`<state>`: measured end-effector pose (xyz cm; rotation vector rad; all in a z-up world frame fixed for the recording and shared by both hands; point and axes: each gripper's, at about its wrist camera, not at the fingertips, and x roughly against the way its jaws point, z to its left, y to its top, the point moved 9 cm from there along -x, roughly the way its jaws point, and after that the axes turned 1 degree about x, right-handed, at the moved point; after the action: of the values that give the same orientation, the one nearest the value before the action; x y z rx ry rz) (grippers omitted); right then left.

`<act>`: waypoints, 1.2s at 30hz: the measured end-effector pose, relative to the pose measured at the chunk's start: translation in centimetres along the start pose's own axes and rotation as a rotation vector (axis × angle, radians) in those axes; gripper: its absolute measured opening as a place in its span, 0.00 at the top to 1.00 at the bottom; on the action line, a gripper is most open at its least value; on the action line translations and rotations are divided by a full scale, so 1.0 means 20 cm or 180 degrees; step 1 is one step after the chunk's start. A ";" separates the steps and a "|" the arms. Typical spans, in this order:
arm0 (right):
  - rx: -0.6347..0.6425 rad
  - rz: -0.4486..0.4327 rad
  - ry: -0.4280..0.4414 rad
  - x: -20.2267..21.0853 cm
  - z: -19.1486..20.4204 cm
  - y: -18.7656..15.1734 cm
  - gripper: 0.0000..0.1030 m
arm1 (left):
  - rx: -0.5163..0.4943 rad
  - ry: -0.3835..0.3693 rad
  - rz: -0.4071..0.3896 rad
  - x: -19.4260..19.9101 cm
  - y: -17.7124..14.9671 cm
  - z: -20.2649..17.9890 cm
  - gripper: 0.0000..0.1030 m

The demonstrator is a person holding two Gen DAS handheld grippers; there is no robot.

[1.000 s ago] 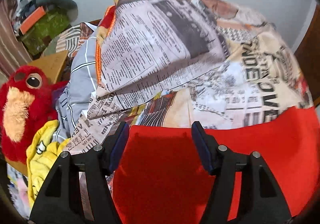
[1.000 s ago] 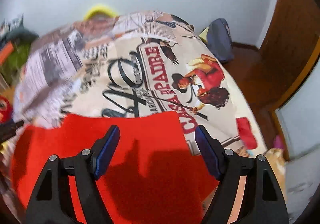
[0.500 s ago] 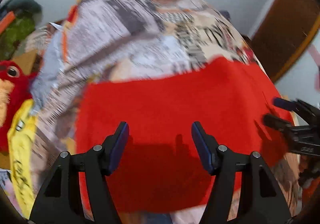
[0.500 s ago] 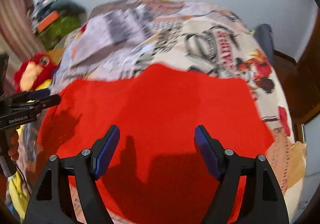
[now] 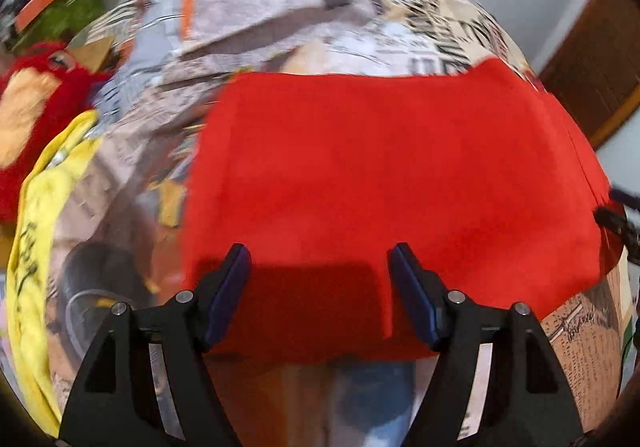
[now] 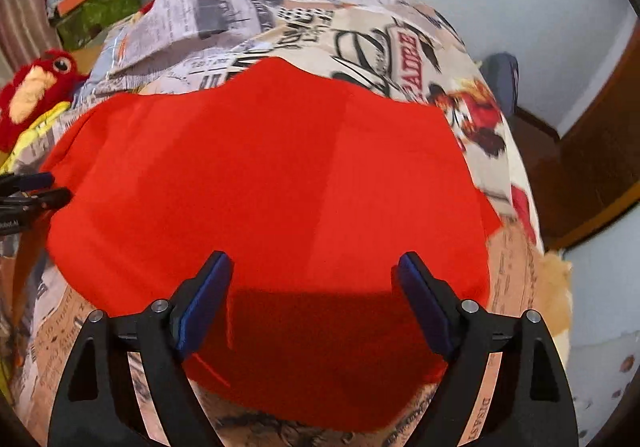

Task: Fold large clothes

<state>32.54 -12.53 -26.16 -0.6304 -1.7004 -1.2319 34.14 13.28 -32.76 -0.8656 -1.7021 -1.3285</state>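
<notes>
A large red garment lies spread flat on a bed with a newspaper-print cover; it also fills the right wrist view. My left gripper is open and empty, above the garment's near edge. My right gripper is open and empty, above the garment's near part. The left gripper's tips show at the left edge of the right wrist view, at the garment's left side. The right gripper's tips show at the right edge of the left wrist view.
A red plush bird and a yellow cloth lie at the bed's left side. A green and orange pile sits at the far left. A dark bag and a wooden door are on the right.
Both grippers have pulled back toward me and spread apart to the garment's sides. More of the red garment and its near edge now show. Both stay open.
</notes>
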 end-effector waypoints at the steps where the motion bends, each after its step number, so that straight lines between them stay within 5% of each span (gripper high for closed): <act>1: -0.0035 0.0035 -0.0025 0.00 -0.02 -0.01 0.19 | 0.0057 0.0066 -0.0022 0.02 0.00 0.04 0.30; 6: -0.0094 0.0132 -0.0183 0.01 -0.15 -0.11 0.19 | 0.0319 0.0311 -0.0103 0.11 -0.02 0.23 0.30; 12: -0.0121 0.0078 -0.0205 0.11 -0.20 -0.14 0.19 | 0.1020 0.0303 -0.0600 0.42 -0.01 0.46 0.30; 16: -0.0093 -0.0127 -0.0207 0.23 -0.18 -0.07 0.19 | 0.1326 0.0008 -0.0633 0.51 -0.02 0.47 0.30; 24: -0.0119 -0.0493 0.0069 0.39 -0.02 0.03 0.19 | 0.1690 -0.1097 0.0043 0.26 -0.18 0.18 0.30; 31: 0.0055 -0.0458 0.0136 0.33 0.11 0.02 0.19 | 0.2067 -0.1485 0.0430 0.01 -0.29 0.05 0.30; 36: 0.0067 -0.0344 0.0158 0.25 0.13 0.01 0.19 | 0.2503 -0.1787 0.0334 -0.06 -0.22 0.10 0.26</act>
<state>29.42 -10.65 -21.81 -0.4968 -1.7226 -1.2929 30.44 14.12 -36.04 -0.8588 -2.3122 -0.2558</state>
